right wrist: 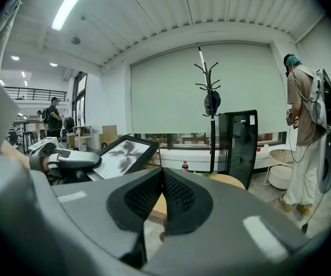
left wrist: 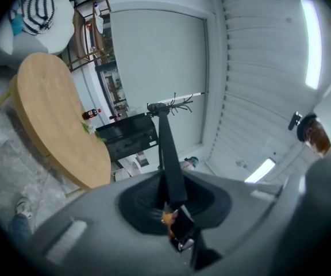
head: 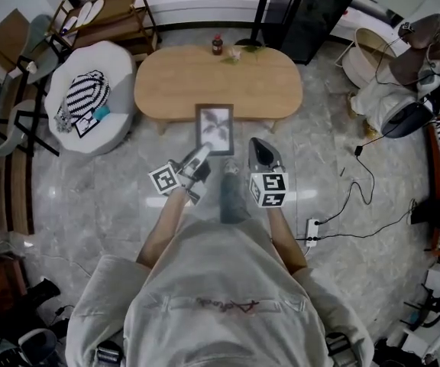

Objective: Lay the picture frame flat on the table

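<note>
Black-edged and holding a grey leaf print, the picture frame point(head: 215, 128) sits at the centre of the head view, its upper part overlapping the near edge of the oval wooden table point(head: 174, 82). It is not lying flat on the table: the right gripper view shows the frame point(right wrist: 121, 157) at centre left, slanted with its face turned up. The left gripper point(head: 202, 153) is clamped on the frame's lower left corner. In the left gripper view the jaws point(left wrist: 174, 203) are pressed on the frame point(left wrist: 168, 148), which is seen edge-on as a thin dark strip rising from between the pads, with the table point(left wrist: 50, 114) off at the left of that frame.

The right gripper point(head: 258, 147) hangs just to the right of the frame's lower edge, apart from it. In its own view the right gripper point(right wrist: 162, 194) has its jaws together with nothing between them, and the left gripper point(right wrist: 76, 161) shows at the left beside the frame.

A small dark bottle point(head: 217, 44) stands at the far edge of the table, near the top of the head view. A white armchair point(head: 121, 121) with a striped cushion point(head: 86, 94) sits at the upper left on the marble floor point(head: 90, 197). At the right of the right gripper view stands another person point(right wrist: 306, 131), and a coat rack point(right wrist: 210, 96) rises at the centre
</note>
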`<state>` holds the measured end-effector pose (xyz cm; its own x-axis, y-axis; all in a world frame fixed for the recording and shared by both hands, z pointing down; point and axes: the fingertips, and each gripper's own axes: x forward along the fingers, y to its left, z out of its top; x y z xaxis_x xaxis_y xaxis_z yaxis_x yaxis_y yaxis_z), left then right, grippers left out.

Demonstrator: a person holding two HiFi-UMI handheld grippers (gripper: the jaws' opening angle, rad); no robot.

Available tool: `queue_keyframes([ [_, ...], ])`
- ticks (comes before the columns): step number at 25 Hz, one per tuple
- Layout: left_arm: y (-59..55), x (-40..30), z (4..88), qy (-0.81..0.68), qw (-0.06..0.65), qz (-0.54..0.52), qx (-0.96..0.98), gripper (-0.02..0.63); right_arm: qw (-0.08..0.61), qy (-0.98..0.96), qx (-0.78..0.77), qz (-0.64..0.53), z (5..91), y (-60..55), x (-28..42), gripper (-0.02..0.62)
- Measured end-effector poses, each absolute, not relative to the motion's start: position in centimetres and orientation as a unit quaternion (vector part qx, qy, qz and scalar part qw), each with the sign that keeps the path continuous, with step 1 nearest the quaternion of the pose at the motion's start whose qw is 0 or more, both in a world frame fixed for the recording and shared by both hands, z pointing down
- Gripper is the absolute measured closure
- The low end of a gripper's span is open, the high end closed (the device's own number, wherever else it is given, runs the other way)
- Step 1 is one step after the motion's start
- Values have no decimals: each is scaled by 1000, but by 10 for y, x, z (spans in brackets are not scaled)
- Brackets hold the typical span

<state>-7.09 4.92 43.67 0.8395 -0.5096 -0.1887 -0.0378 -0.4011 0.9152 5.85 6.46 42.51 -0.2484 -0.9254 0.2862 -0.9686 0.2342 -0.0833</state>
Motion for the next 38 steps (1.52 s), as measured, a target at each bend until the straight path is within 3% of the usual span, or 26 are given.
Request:
queue_keyframes([
  [38,-247,31,440,-217,519,-234,793,561,117,-815,551,137,437,-252,156,592],
])
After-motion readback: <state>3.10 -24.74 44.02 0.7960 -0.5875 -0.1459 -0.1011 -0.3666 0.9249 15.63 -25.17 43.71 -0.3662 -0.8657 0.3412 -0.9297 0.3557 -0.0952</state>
